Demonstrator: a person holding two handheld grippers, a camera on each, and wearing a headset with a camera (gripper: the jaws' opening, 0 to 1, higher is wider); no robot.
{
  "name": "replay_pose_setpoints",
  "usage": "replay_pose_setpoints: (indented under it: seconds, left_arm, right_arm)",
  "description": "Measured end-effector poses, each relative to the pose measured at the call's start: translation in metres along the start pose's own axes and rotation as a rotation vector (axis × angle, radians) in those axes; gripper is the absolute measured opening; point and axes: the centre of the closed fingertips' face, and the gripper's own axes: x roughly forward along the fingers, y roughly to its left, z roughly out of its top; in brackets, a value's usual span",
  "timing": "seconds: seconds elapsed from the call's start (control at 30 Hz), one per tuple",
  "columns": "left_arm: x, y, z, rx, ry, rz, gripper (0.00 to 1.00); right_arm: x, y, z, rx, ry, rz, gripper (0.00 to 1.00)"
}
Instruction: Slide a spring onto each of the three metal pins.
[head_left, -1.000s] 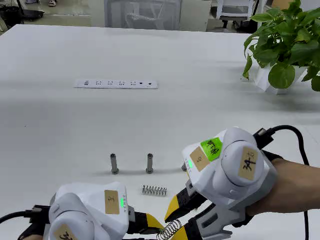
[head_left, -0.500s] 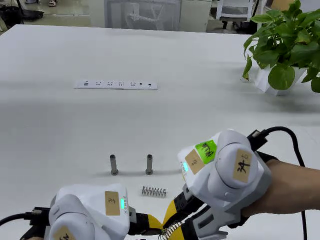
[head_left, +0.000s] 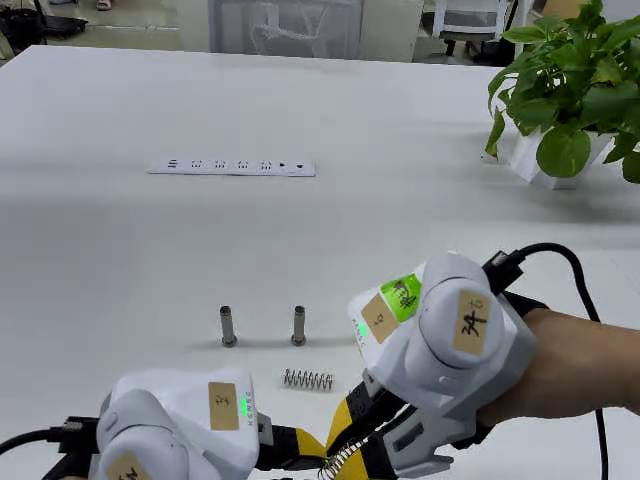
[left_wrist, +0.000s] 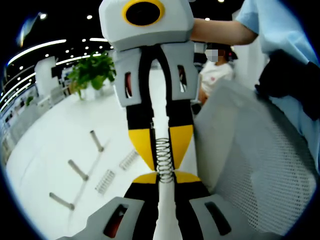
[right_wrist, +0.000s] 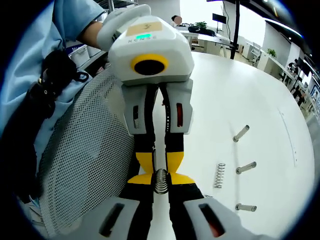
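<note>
A white table carries a potted plant at its far right. At the near edge, the right gripper clamps a spring. The left gripper meets the spring's end with its jaws nearly together, and I cannot tell whether it grips. Three pins stand beyond, with two loose springs beside them.

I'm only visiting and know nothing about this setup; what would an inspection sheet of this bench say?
Surface: white table, flat.
Job's things: three pins standing upright, all bare; two springs lying beside them; a third spring held between the grippers.
Clutter: power strip farther back.
Grippers: left gripper and right gripper meet tip to tip, both apparently shut on the third spring.
Cables: black cable running from the right gripper.
Surroundings: potted plant at the table's far right.
</note>
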Motion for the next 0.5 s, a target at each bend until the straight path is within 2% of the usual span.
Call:
replay_pose_setpoints:
  seconds: [0.23, 0.37, 0.5]
  left_arm:
    - [-0.002, 0.002, 0.0, -0.022, -0.013, 0.01, 0.1]
    - [-0.003, 0.006, -0.001, -0.042, -0.02, 0.034, 0.12]
    - [-0.004, 0.011, -0.006, -0.063, -0.015, 0.062, 0.28]
  right_arm:
    - [0.0, -0.002, 0.002, -0.019, 0.008, 0.004, 0.12]
    - [-0.001, -0.006, 0.005, -0.02, 0.0, -0.005, 0.12]
    - [-0.003, -0.01, 0.009, -0.019, -0.008, -0.017, 0.12]
